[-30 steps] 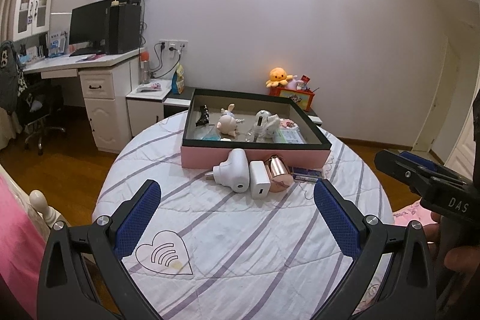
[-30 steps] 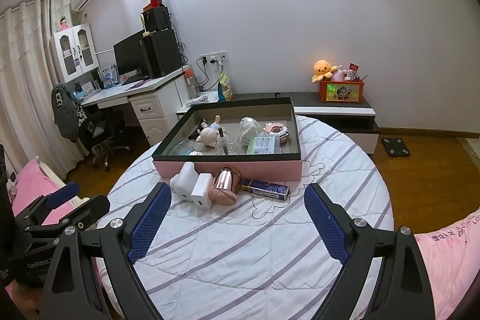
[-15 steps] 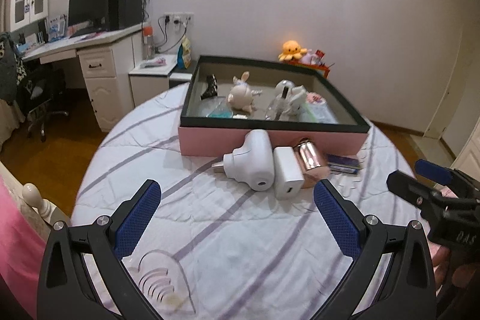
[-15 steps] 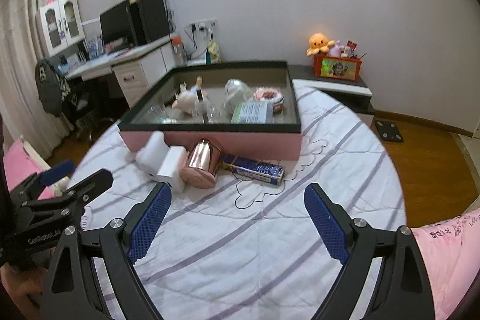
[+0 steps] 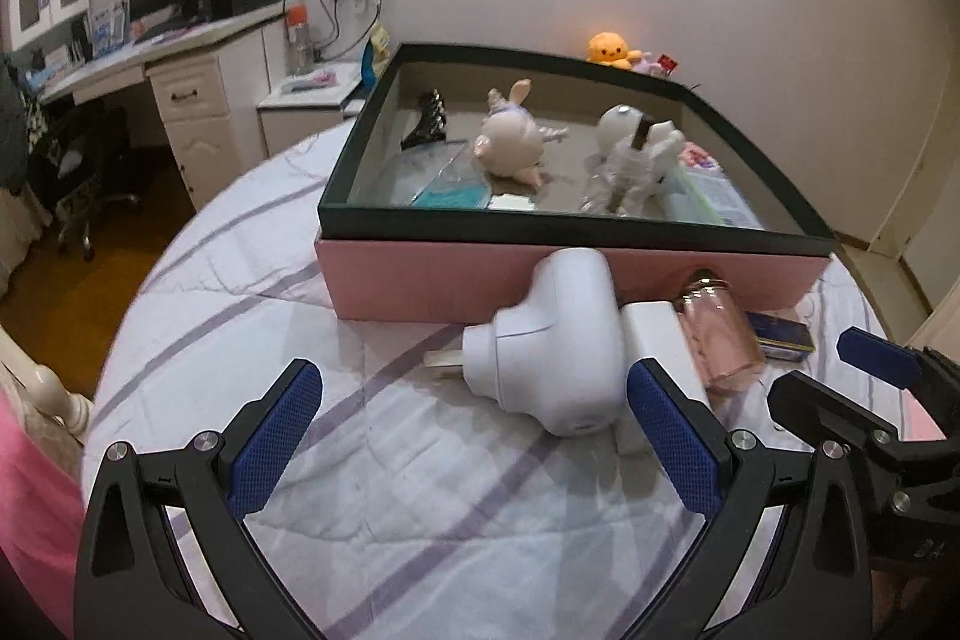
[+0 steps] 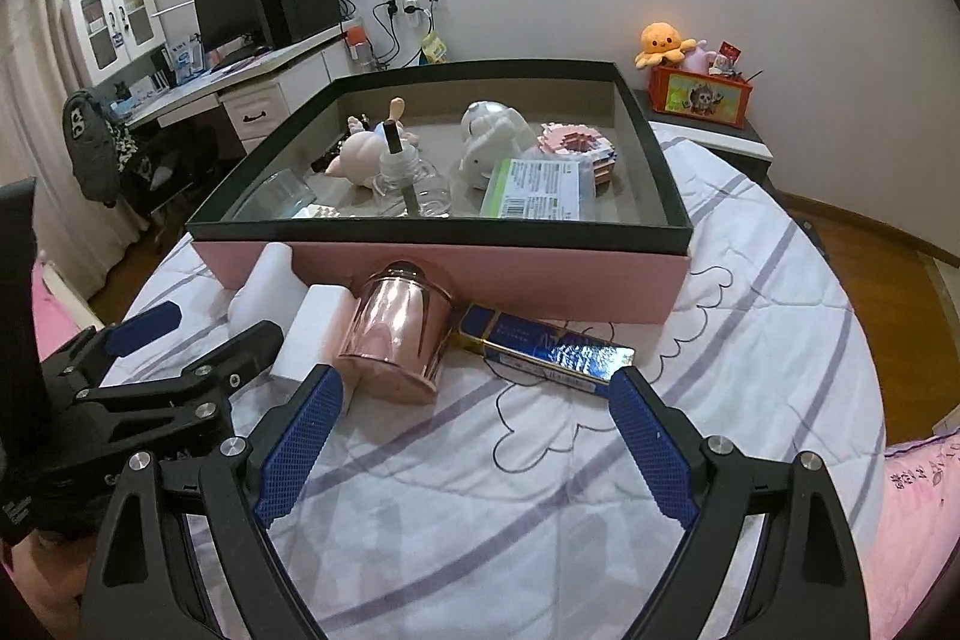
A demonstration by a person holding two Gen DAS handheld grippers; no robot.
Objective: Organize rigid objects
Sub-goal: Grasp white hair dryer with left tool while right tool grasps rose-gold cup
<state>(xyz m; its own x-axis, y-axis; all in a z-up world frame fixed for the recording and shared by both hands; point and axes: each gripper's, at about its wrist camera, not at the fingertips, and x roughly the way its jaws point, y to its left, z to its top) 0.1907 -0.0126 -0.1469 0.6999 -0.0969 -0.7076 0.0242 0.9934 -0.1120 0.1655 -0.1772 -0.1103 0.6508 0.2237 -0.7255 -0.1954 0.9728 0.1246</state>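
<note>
Four loose items, plug (image 5: 558, 340), charger (image 5: 657, 340), pink can (image 6: 399, 334) and blue box (image 6: 549, 352), lie against the tray's (image 6: 480, 274) front wall awaiting pickup, so both grippers (image 5: 474, 442) (image 6: 474, 442) hover before it, jaws wide and empty.

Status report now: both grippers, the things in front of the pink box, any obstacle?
Left gripper open, empty. Right gripper open, empty. White plug, white block, copper can, blue pack lie untouched against pink box. Nothing blocks.
</note>
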